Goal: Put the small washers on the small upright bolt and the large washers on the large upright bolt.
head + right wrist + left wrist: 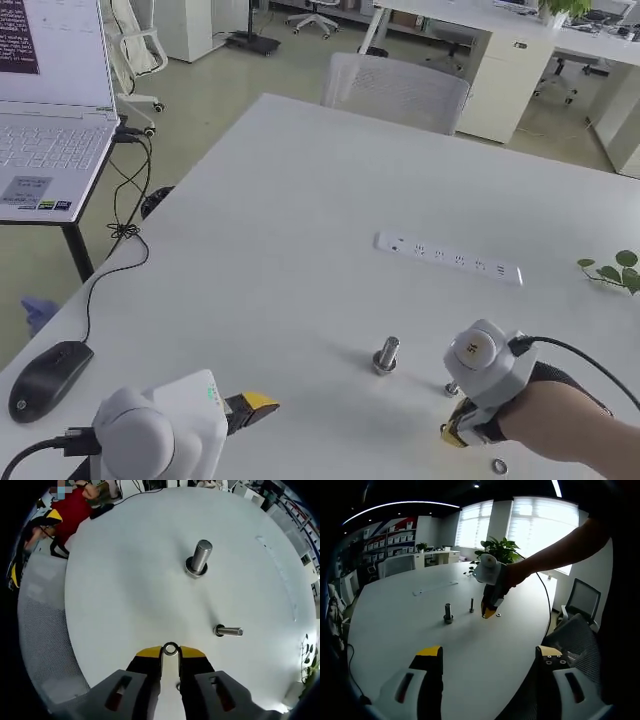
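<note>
Gripping a washer (pixel 170 649), right gripper (pixel 171 657) hangs beside small bolt (pixel 229 630); left gripper (pixel 490 652), jaws wide.

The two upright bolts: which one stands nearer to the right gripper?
The small, thin bolt. It stands close beside the right gripper, which holds a washer; the large, thick bolt stands farther off.

Table (pixel 300 230): is showing a smooth white top, matt with soft glare.
Large bolt (pixel 386 355): bare grey metal, is gleaming dully.
Small bolt (pixel 229 630): the same metal, is catching a brighter glint.
Washer (pixel 170 649): thin metal ring, is shining faintly.
Right gripper (pixel 170 652): shell is looking like smooth white plastic, slightly glossy; tips matt yellow and black.
Left gripper (pixel 489 652): is showing the same finishes.
Power strip (pixel 448 257): smooth white plastic.
Mouse (pixel 48 378): black plastic, is giving a low sheen.
Chair (pixel 395 92): pale open mesh.
</note>
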